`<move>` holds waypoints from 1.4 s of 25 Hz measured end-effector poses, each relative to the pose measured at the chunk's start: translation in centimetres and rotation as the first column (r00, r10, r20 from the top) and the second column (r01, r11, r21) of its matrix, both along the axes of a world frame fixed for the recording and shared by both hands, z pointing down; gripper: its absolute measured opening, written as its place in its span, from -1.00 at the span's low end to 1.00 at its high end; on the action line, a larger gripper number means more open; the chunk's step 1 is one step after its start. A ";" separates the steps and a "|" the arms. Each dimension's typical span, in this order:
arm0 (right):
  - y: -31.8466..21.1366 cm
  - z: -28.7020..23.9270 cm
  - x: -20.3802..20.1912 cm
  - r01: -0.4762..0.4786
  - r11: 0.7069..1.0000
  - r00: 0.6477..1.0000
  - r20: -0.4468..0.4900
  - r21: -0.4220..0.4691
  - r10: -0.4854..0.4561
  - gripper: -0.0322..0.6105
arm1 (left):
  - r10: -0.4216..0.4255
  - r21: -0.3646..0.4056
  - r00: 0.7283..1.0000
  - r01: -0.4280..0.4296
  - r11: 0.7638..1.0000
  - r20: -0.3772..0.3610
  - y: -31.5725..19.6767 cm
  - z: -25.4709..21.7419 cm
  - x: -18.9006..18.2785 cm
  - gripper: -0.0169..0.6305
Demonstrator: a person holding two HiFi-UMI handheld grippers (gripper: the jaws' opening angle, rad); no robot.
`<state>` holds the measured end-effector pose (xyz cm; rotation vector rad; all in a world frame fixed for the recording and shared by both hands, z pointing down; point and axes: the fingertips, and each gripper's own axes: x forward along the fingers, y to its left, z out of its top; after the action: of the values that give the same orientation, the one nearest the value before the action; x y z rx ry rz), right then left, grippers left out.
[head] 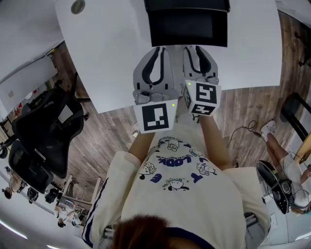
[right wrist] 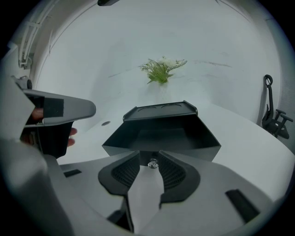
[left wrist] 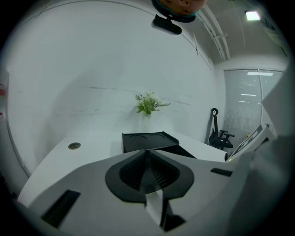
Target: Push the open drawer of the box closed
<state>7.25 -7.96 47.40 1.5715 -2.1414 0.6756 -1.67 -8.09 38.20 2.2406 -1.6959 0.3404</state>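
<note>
Head view. Shows a black box [head: 187, 5] at the far middle of the white desk [head: 112, 58], with its drawer [head: 188, 29] standing open toward the person. Holds the left gripper [head: 158, 51] and the right gripper [head: 198, 49] side by side over the desk, fingers aimed at the drawer front and near it. Turns a marker cube [head: 156, 116] of black-and-white squares up toward the camera on each. Wears a cream shirt [head: 180, 199] printed with cartoon dogs and the blue word "LOOK" [head: 171, 162], upside down from here. Takes in a black office chair [head: 43, 131] on the wood floor [head: 102, 131] at the left.

Left gripper view. Looks along black ribbed fingers [left wrist: 131, 173] pressed together and empty. Finds the box just beyond them, in front of a green plant [left wrist: 148, 103] against the white wall [left wrist: 92, 83]. Shows a round grommet [left wrist: 73, 145] in the desk to the left.

Right gripper view. Looks along fingers [right wrist: 173, 173] parted by a narrow slit, gripping nothing. Catches a small clear knob [right wrist: 152, 163] on the drawer front in that slit at the fingertips; cannot tell whether touching. Faces straight into the open drawer, dark inside, with the box top behind it. Shows the left gripper at the left edge, with part of a person's hand [right wrist: 71, 132] on it.
</note>
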 end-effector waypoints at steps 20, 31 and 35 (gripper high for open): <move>-0.1 3.3 -0.1 0.014 0.995 1.000 0.003 -0.099 -0.014 -0.55 | -0.006 -0.025 1.000 0.006 1.000 -0.002 -0.3 1.0 0.4 -0.82; -0.3 3.4 -0.2 0.007 0.994 1.000 0.017 -0.112 -0.006 -0.63 | -0.018 -0.029 1.000 0.018 0.999 -0.009 -0.6 1.0 0.2 -0.83; -0.2 3.4 -0.2 0.002 0.994 1.000 0.019 -0.113 0.000 -0.63 | -0.019 -0.028 1.000 0.019 0.999 -0.012 -0.5 1.0 0.2 -0.83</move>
<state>7.02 -8.20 50.78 1.5099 -2.0787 0.7991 -1.52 -8.61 39.19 2.2013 -1.6949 0.3433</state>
